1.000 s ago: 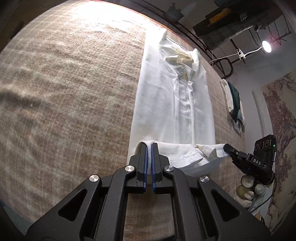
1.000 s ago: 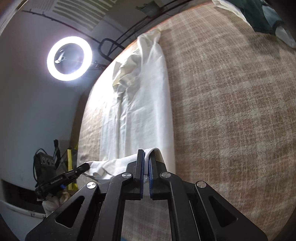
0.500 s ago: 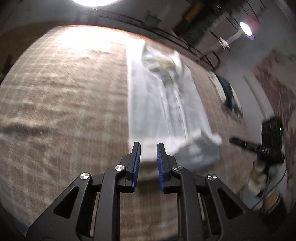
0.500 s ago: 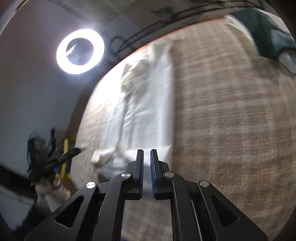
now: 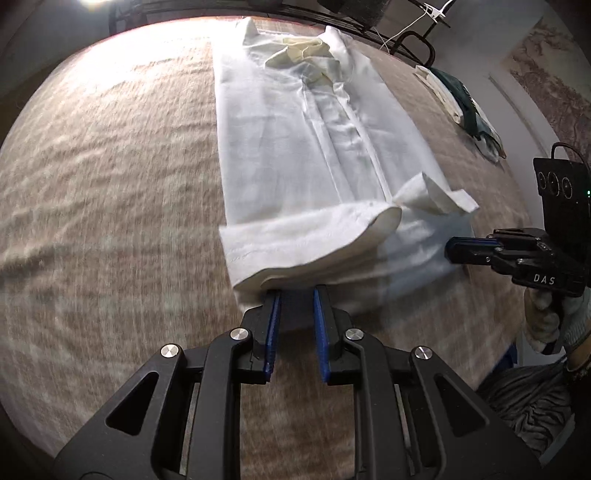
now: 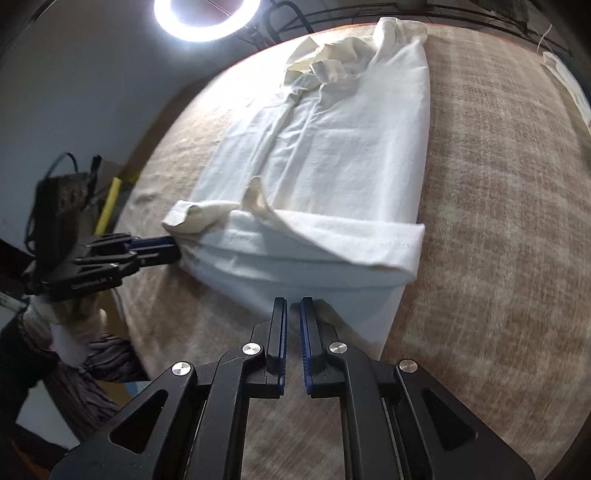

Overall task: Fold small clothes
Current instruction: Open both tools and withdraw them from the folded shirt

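A white button-up shirt [image 5: 314,147] lies lengthwise on the brown plaid cloth, sleeves folded in, collar at the far end. Its near hem is folded up into a loose band [image 5: 303,243]. My left gripper [image 5: 295,299] is open and empty, its tips just short of the band's near left edge. In the right wrist view the shirt [image 6: 332,147] shows with the band [image 6: 314,247] across it. My right gripper [image 6: 292,306] is slightly open and empty, just short of the hem. The right gripper also shows in the left wrist view [image 5: 454,251], and the left gripper in the right wrist view [image 6: 173,251].
A folded pile of dark green and white clothes [image 5: 461,103] lies at the far right of the table. A ring light [image 6: 207,18] and metal racks stand behind the far edge. The plaid cloth [image 5: 110,184] stretches wide left of the shirt.
Both grippers have let go of the hem they held a second ago and drawn back. The folded hem band now rests on the shirt.
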The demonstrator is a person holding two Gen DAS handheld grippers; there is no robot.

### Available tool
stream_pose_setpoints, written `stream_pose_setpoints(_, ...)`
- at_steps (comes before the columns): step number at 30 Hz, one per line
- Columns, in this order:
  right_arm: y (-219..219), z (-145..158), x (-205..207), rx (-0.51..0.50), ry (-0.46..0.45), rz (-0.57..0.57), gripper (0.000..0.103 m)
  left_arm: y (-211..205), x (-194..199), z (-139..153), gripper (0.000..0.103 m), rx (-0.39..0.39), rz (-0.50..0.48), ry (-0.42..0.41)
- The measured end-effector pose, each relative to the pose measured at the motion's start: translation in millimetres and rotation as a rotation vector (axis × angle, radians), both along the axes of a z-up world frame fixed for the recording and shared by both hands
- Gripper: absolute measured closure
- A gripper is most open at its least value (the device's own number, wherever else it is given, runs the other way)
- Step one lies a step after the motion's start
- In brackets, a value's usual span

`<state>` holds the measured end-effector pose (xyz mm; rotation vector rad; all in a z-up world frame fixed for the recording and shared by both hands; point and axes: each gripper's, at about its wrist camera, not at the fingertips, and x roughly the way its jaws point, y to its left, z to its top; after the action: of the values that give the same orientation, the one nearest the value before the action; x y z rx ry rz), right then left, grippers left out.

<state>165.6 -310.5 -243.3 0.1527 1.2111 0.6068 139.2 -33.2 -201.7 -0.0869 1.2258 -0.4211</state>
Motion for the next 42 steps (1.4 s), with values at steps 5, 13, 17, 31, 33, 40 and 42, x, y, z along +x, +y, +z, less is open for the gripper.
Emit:
stream_pose_setpoints(5,4.7,5.3,19.9,-0.050,-0.060,-0.038,0.095,1.7,18.5,8.1,0.088,0.028,0.072,-0.084)
stream_pose_setpoints(13,-16.4,47.3,38.9,-0.026,-0.195,-0.175,0.095,23.1,31.5,30.0,0.088,0.033,0.176,-0.181)
stream_pose_setpoints(17,-21.7,51.6,42.9,-0.029,-0.205,-0.186,0.095,21.7,31.0,28.7,0.088,0.056,0.166,-0.186)
stream_pose_setpoints(31,-29.3,53.7,65.4,-0.026,-0.205,-0.242,0.089,12.3,76.1,47.9,0.088,0.046,0.184,-0.235)
stream_pose_setpoints(33,-32.9,52.2,73.7,-0.036,-0.200,-0.259,0.081,12.5,88.0,48.7,0.087,0.050,0.192,-0.242)
stream_pose_setpoints(40,-56.4,44.2,113.2,-0.023,-0.198,-0.304,0.065,36.5,147.9,41.9,0.082,0.025,0.284,-0.239)
stream_pose_setpoints(42,-64.6,41.3,129.3,0.009,-0.195,-0.323,0.065,42.9,165.2,38.6,0.082,0.012,0.307,-0.240)
